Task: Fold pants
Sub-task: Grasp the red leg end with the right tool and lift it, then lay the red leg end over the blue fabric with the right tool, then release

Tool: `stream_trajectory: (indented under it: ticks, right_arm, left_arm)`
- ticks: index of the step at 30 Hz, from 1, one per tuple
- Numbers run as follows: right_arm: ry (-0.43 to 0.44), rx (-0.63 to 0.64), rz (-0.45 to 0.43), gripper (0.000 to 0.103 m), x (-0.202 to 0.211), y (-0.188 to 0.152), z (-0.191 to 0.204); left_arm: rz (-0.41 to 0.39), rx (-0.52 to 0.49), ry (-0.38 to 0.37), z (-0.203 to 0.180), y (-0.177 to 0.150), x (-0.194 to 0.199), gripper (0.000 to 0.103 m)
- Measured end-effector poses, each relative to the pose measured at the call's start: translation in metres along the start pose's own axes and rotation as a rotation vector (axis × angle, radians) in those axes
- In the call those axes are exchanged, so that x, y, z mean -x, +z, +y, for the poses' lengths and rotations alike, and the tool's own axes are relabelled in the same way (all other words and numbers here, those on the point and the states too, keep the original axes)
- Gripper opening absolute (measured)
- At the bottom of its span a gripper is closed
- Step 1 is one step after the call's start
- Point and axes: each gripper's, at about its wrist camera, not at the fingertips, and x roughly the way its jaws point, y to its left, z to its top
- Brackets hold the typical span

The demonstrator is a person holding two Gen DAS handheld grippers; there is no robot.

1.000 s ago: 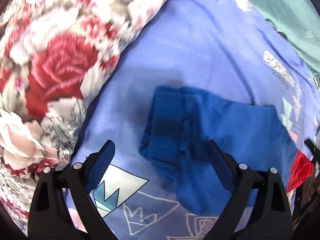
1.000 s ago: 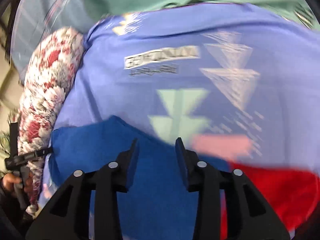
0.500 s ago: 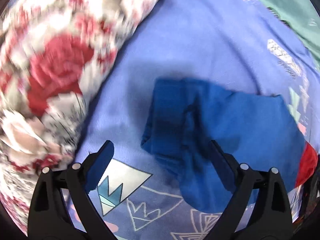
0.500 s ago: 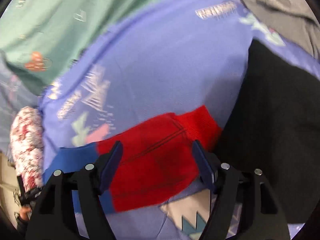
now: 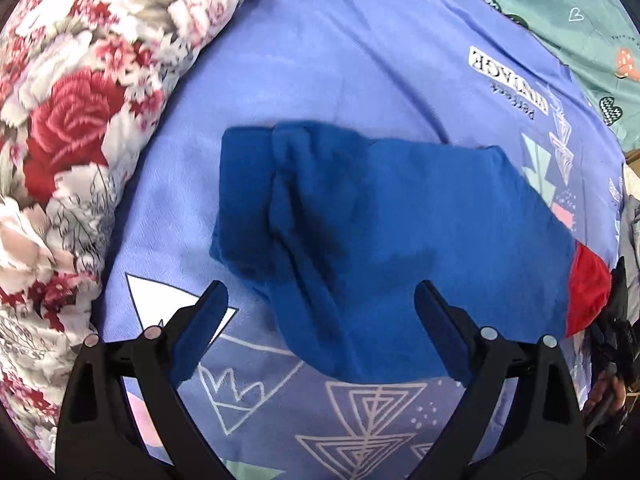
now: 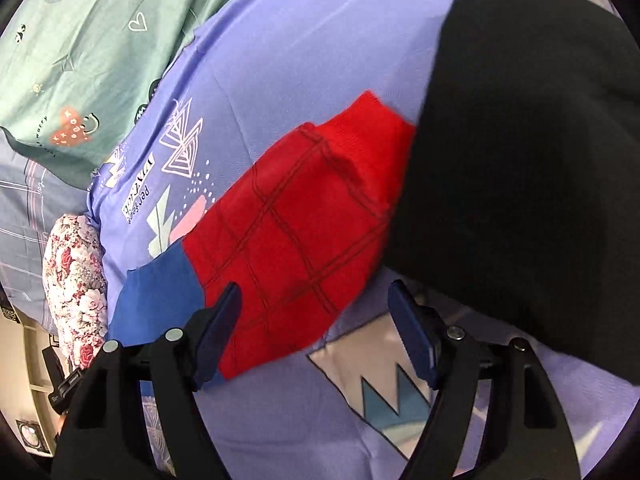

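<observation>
On the blue patterned bedsheet [image 5: 360, 60] the pants [image 5: 380, 240] lie flat, blue at one end, red with dark grid lines at the other, red cuff touching a black garment [image 6: 520, 160]. Left gripper [image 5: 320, 308] and right gripper [image 6: 314, 308]: fingers apart, empty. Since 1.0 s ago, the right view swung from blue to red end.

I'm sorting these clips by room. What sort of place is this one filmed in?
Most likely a bedroom, with the work done on a bed. A printed purple bedsheet covers the surface, a floral quilt or bolster lies along one side, and a green sheet lies beyond. The blue-and-red pants lie on the purple sheet.
</observation>
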Motion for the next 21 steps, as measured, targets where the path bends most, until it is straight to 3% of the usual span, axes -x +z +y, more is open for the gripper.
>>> stream_trajectory:
  ticks: [1, 2, 3, 6, 8, 13, 17, 21]
  right_arm:
    - [-0.003, -0.012, -0.002, 0.072, -0.007, 0.001, 0.002]
    - [0.004, -0.019, -0.001, 0.062, -0.014, 0.002, 0.004]
    - [-0.007, -0.017, -0.006, 0.059, -0.019, 0.003, 0.008]
    - [-0.072, 0.001, -0.064, 0.040, -0.024, 0.007, 0.017]
    - [-0.056, -0.023, -0.052, 0.012, -0.028, 0.009, 0.017]
    - [0.030, 0.009, -0.067, 0.009, 0.000, 0.013, 0.038]
    - [0.070, 0.149, -0.080, 0.009, 0.028, 0.011, 0.092]
    - [0.057, 0.319, -0.065, 0.009, 0.019, -0.006, 0.152]
  left_arm:
    - [0.005, 0.005, 0.013, 0.001, -0.001, -0.004, 0.095]
    - [0.012, 0.012, 0.026, 0.003, -0.003, -0.009, 0.095]
    - [0.018, 0.019, 0.039, 0.003, -0.002, -0.015, 0.095]
    - [0.045, 0.028, 0.102, 0.008, -0.004, -0.032, 0.095]
    - [0.058, 0.045, 0.093, 0.011, -0.005, -0.040, 0.096]
    - [0.087, 0.110, 0.037, 0.022, -0.006, -0.044, 0.096]
    - [0.041, 0.081, -0.003, 0.020, -0.005, -0.025, 0.095]
    - [0.007, 0.084, -0.039, 0.020, -0.004, -0.011, 0.095]
